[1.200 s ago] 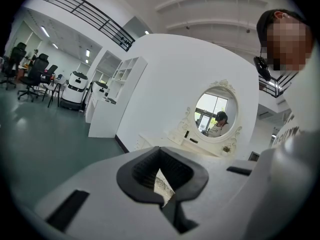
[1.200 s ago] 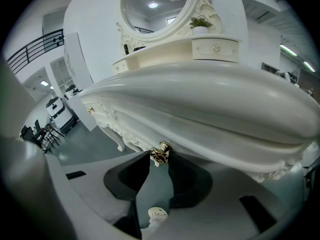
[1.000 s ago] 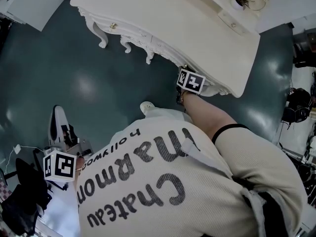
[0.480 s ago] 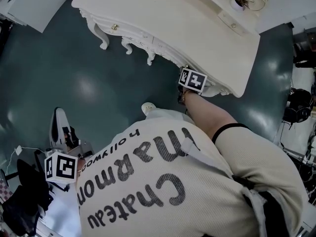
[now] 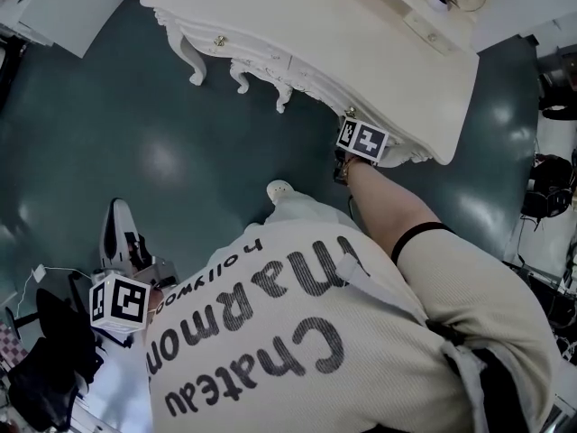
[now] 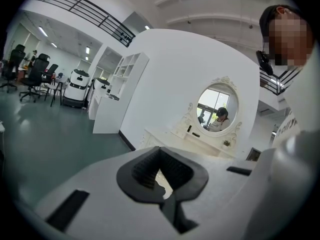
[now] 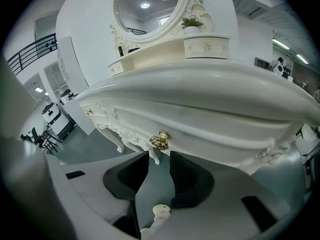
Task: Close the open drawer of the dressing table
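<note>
The cream dressing table stands at the top of the head view. In the right gripper view its carved front fills the middle, and the drawer front around the gold knob looks level with the rest. My right gripper is open just below that knob; its jaws have just been opening, with only floor showing between them. Its marker cube sits against the table's front edge and hides the jaws. My left gripper is shut on nothing, held low at my left side, far from the table.
A round mirror and a small upper drawer top the table. A second gold knob is further left on the front. Curved legs stand on the dark green floor. My shoe is below the table.
The whole head view has shifted a little, so the table sits slightly higher. The right gripper's cube stays at the table's front edge. The left gripper's cube has drifted slightly right.
</note>
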Available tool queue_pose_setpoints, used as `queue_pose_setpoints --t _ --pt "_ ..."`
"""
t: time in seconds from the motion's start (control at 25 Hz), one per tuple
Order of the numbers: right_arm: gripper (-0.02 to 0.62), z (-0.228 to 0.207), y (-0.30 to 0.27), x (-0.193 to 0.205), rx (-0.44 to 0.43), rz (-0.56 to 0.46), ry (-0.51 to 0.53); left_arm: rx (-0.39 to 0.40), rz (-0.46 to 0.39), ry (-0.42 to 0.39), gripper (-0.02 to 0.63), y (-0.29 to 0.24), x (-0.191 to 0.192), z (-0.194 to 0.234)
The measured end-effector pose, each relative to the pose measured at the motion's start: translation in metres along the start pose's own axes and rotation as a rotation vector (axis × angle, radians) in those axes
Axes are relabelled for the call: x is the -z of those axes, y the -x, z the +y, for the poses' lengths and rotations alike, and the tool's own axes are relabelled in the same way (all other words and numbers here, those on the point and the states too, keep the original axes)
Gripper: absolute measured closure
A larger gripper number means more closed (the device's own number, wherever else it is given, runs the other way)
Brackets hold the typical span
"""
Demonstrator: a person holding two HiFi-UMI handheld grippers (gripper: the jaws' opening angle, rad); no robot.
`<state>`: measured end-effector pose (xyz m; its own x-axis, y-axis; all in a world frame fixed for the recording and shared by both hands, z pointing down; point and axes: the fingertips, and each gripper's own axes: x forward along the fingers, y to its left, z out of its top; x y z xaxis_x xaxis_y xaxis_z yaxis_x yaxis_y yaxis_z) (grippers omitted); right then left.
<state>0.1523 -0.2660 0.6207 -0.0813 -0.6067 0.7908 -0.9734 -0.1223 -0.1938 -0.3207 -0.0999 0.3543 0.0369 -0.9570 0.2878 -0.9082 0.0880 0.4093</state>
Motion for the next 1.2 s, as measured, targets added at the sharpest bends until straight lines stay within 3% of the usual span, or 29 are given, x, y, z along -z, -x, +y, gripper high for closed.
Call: queue_pose_setpoints --t 0.24,0.36,0.52,0.64,0.88,1.2 --pt "0.443 0.020 0.020 0.052 -0.035 0.063 -0.114 0.029 0.016 0.001 0.600 0.016 0.006 0.009" --pt "0.446 0.057 0.031 0.069 -0.118 0.069 -0.139 0.044 0.022 0.003 0.600 0.027 0.010 0.015" --pt "0.457 0.122 0.051 0.077 -0.265 0.057 -0.060 0.069 0.019 -0.005 0.600 0.041 0.013 0.018" --pt "0.483 0.166 0.071 0.073 -0.367 0.018 -0.021 0.078 0.017 -0.017 0.600 0.051 0.015 0.020" --pt "0.526 0.245 0.126 0.050 -0.551 -0.008 -0.188 0.037 -0.001 -0.024 0.600 0.080 0.017 0.038" --pt "0.555 0.342 0.225 0.000 -0.861 -0.203 -0.031 -0.016 -0.057 -0.019 0.600 0.108 0.018 0.056"
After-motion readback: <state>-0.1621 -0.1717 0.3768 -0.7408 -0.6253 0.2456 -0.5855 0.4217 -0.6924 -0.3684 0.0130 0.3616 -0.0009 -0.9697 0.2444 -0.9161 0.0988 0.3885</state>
